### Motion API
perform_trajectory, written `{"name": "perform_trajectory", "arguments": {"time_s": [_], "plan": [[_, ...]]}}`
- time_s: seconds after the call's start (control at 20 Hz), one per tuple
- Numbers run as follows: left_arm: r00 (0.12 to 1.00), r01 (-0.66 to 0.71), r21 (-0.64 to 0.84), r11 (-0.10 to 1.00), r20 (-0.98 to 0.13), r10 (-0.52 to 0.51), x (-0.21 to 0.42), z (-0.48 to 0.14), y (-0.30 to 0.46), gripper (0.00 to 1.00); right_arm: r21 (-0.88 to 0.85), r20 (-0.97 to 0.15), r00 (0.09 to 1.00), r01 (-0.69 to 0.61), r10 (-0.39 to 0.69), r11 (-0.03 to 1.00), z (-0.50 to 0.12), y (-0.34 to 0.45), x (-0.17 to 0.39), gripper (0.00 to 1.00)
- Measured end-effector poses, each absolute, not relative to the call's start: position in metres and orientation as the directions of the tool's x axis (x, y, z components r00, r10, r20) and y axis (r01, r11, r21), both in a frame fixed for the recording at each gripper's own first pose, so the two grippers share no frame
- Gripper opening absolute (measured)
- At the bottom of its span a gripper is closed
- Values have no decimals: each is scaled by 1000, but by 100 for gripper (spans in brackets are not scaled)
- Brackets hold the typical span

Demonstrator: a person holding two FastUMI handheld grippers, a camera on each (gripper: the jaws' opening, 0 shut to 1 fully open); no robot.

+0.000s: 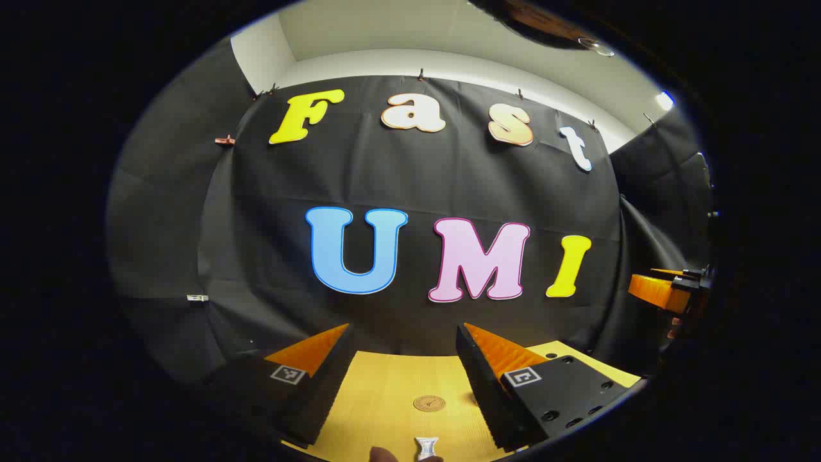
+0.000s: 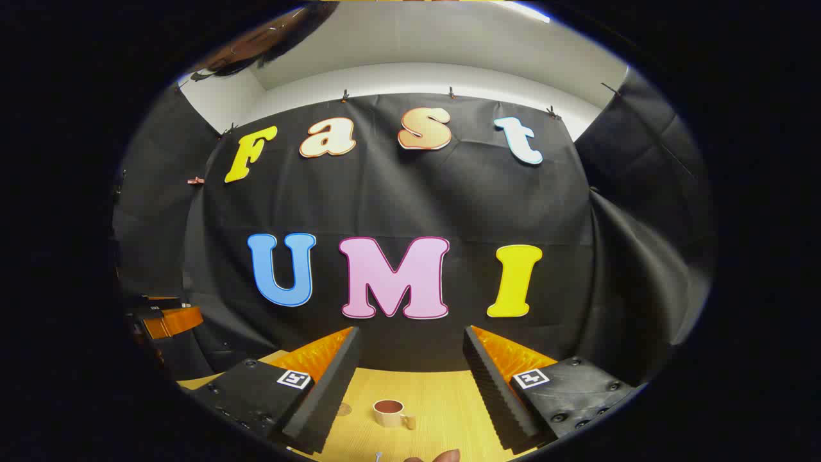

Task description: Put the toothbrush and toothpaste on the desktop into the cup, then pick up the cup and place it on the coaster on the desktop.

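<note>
Your worktop [image 2: 436,398] fills the lower frame. The cup [image 2: 389,413] at lower centre looks rigid and light; take it by the wall, not the handle. The coaster [image 1: 429,403] lies flat. Left gripper [image 1: 404,350] and right gripper [image 2: 410,350] both gape, holding nothing.

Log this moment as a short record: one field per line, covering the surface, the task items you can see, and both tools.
surface: yellow wooden desktop
cup: small mug with a handle, upright on the desktop, seen between the right tool's fingers
coaster: round brown disc, flat on the desktop, nothing on it
small white item: at the bottom edge of the left gripper view, too cropped to identify
left tool: open, holding nothing, above the desktop
right tool: open, holding nothing, above the desktop
task stage: cup not yet on coaster
</note>
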State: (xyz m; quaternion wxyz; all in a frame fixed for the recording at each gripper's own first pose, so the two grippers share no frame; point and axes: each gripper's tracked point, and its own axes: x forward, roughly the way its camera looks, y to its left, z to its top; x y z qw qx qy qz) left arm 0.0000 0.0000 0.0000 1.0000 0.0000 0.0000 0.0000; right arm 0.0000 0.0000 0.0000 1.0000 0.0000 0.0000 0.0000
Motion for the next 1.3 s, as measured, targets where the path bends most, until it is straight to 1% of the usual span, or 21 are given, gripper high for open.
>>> {"name": "perform_trajectory", "arguments": {"time_s": [0.05, 0.1, 0.15, 0.75, 0.95, 1.1, 1.15, 1.2, 1.3], "plan": [[1000, 2, 1, 1000, -1, -2, 1, -1, -1, 96, 4, -3, 1000, 1, -1, 1000, -1, -1, 0, 97], [1000, 3, 3, 1000, -2, -3, 2, 0, -1, 96, 6, -4, 1000, 3, -3, 1000, -1, -2, 0, 94], [1000, 4, 5, 1000, -3, -3, 3, -2, -2, 96, 6, -5, 1000, 6, -6, 1000, -2, -3, 1, 97], [1000, 7, 0, 1000, -12, -7, 7, -5, -7, 96, 6, -8, 1000, 11, -11, 1000, -3, -6, 4, 97], [999, 8, -6, 1000, -36, -8, 6, -16, -9, 96, 6, -16, 1000, 8, -8, 1000, -6, -5, 5, 97], [996, 23, -9, 1000, -84, -24, 5, -37, -15, 96, 5, -32, 999, 4, -4, 1000, -15, -6, 4, 97], [993, 36, -11, 999, -111, -37, 5, -50, -19, 96, 8, -47, 999, 2, -1, 1000, -21, -5, 3, 94], [988, 45, -8, 999, -144, -46, 4, -64, -22, 96, 11, -68, 998, 1, 0, 1000, -30, -5, 3, 97], [973, 64, 4, 998, -224, -61, 3, -100, -27, 96, 22, -118, 993, 3, -1, 1000, -50, -6, 0, 97]]}}
